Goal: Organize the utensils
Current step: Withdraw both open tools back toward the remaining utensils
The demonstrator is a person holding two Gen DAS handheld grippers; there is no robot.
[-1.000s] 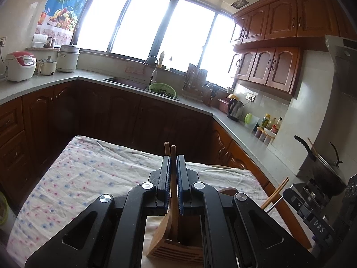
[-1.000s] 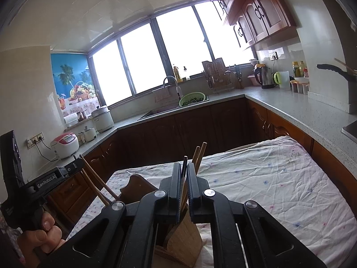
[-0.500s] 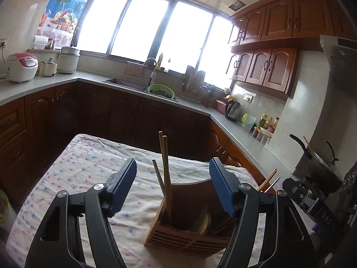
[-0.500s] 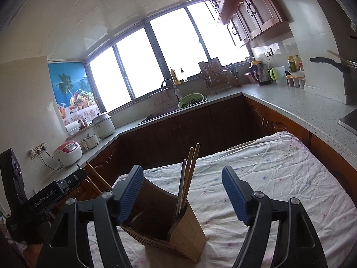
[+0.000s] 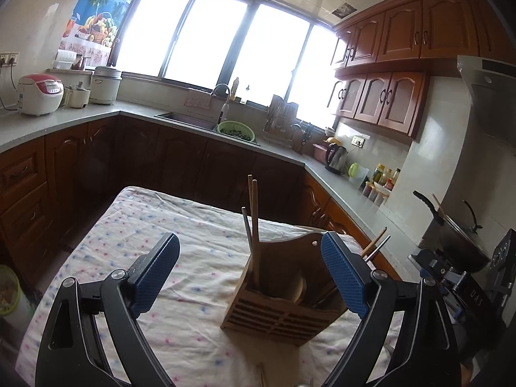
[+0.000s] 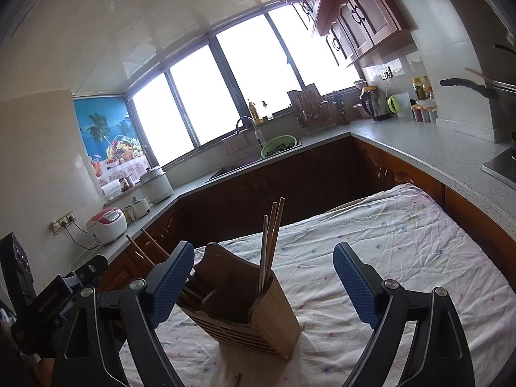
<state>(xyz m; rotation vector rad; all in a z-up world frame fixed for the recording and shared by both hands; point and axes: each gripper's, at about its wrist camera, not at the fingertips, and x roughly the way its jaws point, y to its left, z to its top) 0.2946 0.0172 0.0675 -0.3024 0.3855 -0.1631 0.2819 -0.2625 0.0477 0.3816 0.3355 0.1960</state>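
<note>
A wooden slatted utensil holder (image 5: 283, 296) stands on the cloth-covered table (image 5: 145, 225); it also shows in the right wrist view (image 6: 251, 312). Chopsticks (image 5: 253, 213) stand upright in one compartment and also show in the right wrist view (image 6: 272, 235). More chopsticks (image 5: 375, 245) lean out of its far side. My left gripper (image 5: 251, 277) is open and empty, its jaws wide on either side of the holder. My right gripper (image 6: 264, 283) is open and empty, framing the holder from the other side. A utensil tip (image 6: 237, 379) shows at the bottom edge.
Dark wood cabinets and a grey counter (image 5: 200, 125) ring the table. A sink with a green colander (image 5: 235, 129), a rice cooker (image 5: 38, 93), a kettle (image 5: 337, 158) and a wok (image 5: 451, 225) stand on the counter. The other gripper's body (image 6: 48, 303) is at the left.
Both grippers were shut on chopsticks held over the holder. Both have opened, the chopsticks now stand in the holder, and both grippers have drawn back a little.
</note>
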